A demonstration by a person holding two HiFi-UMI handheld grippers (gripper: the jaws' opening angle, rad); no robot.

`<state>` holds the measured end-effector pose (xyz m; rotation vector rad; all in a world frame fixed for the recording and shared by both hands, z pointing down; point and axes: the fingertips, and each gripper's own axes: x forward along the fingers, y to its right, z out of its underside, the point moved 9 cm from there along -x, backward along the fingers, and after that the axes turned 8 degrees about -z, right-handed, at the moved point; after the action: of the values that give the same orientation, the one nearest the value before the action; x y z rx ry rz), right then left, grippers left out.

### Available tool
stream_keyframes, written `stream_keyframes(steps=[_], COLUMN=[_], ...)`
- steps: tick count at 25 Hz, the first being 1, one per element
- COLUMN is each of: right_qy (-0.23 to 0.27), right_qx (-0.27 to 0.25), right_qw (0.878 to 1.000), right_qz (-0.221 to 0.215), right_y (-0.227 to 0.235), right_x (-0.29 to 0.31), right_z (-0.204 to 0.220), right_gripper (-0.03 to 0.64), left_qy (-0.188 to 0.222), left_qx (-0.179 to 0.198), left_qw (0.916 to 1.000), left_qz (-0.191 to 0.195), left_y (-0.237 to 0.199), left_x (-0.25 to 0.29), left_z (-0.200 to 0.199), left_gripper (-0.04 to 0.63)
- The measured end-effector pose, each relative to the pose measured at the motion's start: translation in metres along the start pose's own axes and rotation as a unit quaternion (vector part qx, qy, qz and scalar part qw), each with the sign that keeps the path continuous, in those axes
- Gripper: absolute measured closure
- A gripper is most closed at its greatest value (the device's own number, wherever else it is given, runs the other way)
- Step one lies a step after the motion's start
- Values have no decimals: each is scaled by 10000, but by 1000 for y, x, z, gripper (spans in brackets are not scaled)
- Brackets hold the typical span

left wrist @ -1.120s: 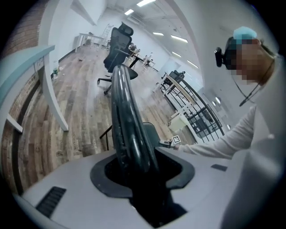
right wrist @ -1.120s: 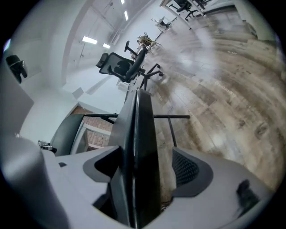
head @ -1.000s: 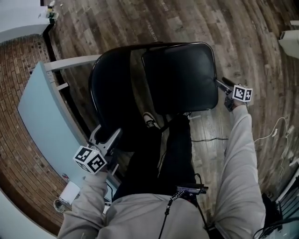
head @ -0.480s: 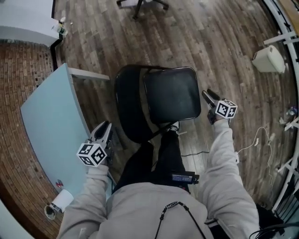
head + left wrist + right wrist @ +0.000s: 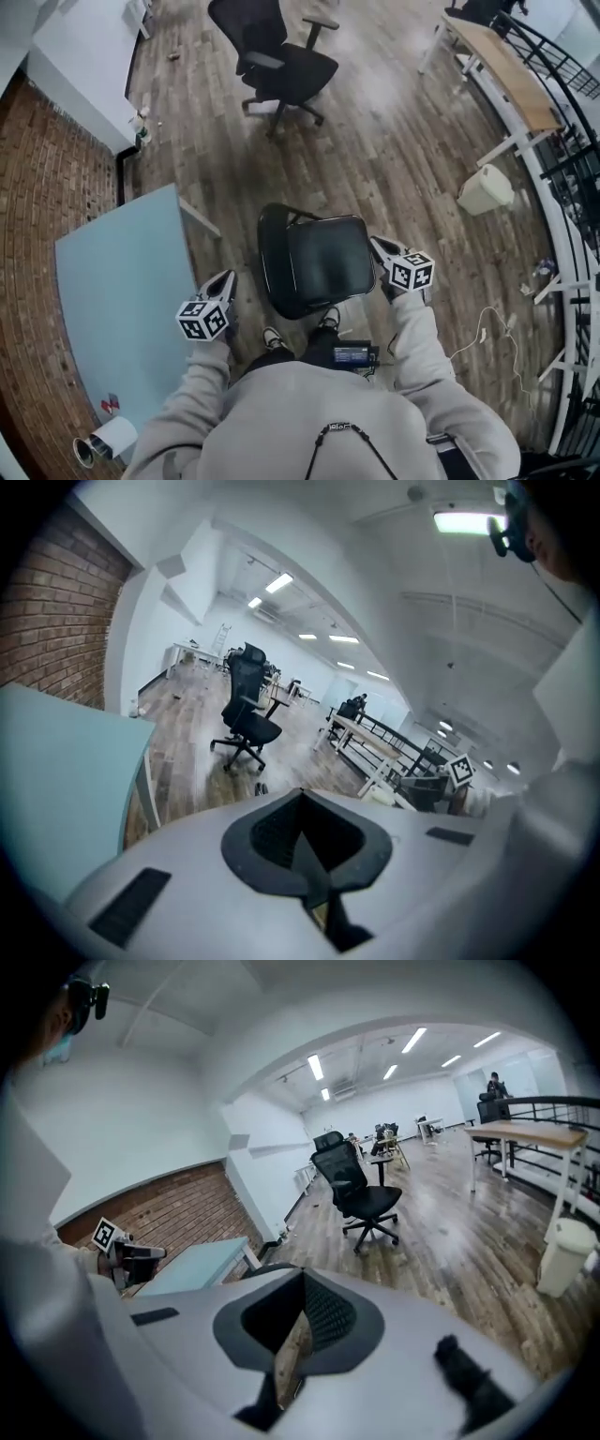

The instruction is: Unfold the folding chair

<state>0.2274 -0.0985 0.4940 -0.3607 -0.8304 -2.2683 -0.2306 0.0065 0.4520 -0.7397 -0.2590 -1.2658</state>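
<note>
1. The wood floor [image 5: 422, 141] carries the folding chair [image 5: 323, 262]. The chair stands just ahead of the person's feet.
2. The blue table [image 5: 122, 281] lies to the chair's left in the head view, near it but apart.
3. The folding chair shows a level black seat, with its back frame as a dark arc along the seat's left side. I judge it already opened, so the unfolding step looks finished or nearly so.
4. An office chair [image 5: 281, 61] stands well beyond the folding chair and has no part in the task.
5. The left gripper [image 5: 228, 277] hangs between the folding chair and the table, clear of both. Its claw is pressed fully together with nothing in it.
6. The right gripper [image 5: 377, 244] sits by the seat's right edge, apparently above it and not touching. Its claw is also closed tight and empty.
7. Next move, as I judge it: little remains. If the seat is not fully down, either claw would need to open and come to the frame to press it home.
</note>
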Motion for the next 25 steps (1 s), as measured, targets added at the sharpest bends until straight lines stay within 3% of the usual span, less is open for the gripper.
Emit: stream_keyframes(steps=[6,11,15,21,23,25], right_qy=[235,728,1035,1932,2059,2094], right_qx=[-528,-1073,-1724,-1641,-1641,-1848], right_qw=[9983,9912,9789,9625,9582,9546], right_qz=[-95,-256,-360,-966,-1123,-1038], right_y=[-106,-192,-271,-359,-381,-401], right_x=[-11,-13,-25,-51,-58,-62], right_z=[-77,-148,-189,-220,-218,-214], right_gripper=[610,609,610,609,609,611], left_qy=[1038,1749,2169,2837,2895,2794], left_qx=[318,709,1172,1581,1640,1636], left_qw=[9934,9796,9647,9380,9347,9372], left_qz=[363,685,925,1211,1253,1294], left_y=[18,33,48,69,77,88], left_x=[-54,-80,-110,-161,-174,-184], left_z=[-80,-137,-174,-214,-215,-209], left_gripper=[591,591,591,591,591,591])
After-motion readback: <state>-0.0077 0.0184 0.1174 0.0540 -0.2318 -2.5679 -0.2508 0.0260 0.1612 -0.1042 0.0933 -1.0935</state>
